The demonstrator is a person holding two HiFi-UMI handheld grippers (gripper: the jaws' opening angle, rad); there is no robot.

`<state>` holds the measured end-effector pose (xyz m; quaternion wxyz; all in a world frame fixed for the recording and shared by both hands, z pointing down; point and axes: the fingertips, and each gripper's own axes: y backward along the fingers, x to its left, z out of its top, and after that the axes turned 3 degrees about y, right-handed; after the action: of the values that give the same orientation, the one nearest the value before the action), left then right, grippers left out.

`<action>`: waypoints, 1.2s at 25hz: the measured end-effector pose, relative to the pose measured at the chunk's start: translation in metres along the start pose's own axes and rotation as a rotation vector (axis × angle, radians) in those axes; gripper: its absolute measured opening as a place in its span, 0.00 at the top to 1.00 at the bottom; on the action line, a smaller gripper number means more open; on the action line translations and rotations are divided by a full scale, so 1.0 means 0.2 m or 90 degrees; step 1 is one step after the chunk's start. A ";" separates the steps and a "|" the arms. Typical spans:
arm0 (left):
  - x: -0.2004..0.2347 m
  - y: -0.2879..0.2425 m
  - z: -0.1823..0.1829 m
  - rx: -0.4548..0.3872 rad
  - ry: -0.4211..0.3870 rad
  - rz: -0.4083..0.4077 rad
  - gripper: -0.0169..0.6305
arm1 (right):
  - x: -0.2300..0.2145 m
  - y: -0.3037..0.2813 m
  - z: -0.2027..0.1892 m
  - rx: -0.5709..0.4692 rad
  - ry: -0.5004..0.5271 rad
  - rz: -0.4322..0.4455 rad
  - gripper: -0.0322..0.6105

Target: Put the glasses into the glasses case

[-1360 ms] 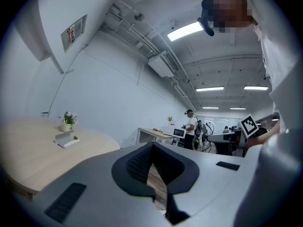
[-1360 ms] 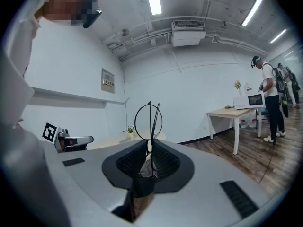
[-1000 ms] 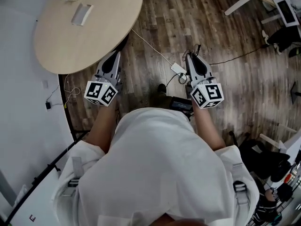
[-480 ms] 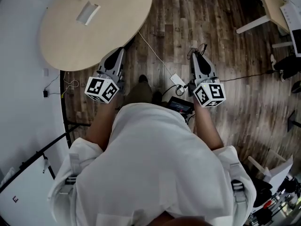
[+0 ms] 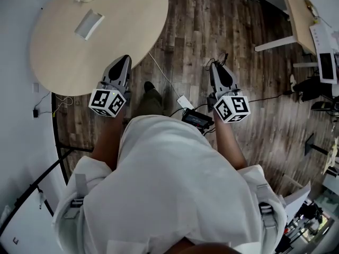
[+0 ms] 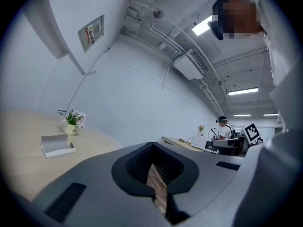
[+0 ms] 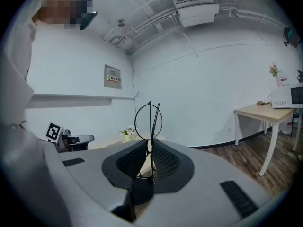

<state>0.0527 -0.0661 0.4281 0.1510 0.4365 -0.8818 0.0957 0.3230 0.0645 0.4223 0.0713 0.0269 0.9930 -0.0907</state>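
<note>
Thin wire glasses (image 7: 148, 121) stand upright, pinched low on the frame by our right gripper (image 7: 149, 148). We judge them light, springy and easily bent, best held there. Our left gripper (image 6: 155, 174) is pressed together, empty. The case (image 5: 88, 24) waits near the table's (image 5: 122, 30) far edge.

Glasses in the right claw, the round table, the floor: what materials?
Glasses: thin dark wire rims, likely metal; the lenses look clear. Round table: pale matte top, wood or laminate, can't tell which. Floor: brown planks with visible grain, wood or wood-look vinyl.
</note>
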 end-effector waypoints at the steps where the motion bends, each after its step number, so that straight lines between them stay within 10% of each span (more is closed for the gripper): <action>1: 0.04 -0.04 0.00 0.001 -0.003 0.005 0.95 | -0.02 -0.07 0.03 0.006 0.005 0.009 0.87; 18: 0.82 -0.25 0.21 -0.012 -0.007 0.145 0.95 | 0.27 -1.35 0.23 0.082 0.112 0.258 0.87; 30: 1.19 -0.02 0.16 -0.038 0.034 0.347 0.95 | 0.77 -2.09 0.06 0.224 0.127 0.617 0.87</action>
<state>-0.0864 -0.2541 0.4816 0.1556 0.1756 -0.9649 0.1180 0.1450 -0.3423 0.4620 0.0044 0.5034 0.8383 -0.2095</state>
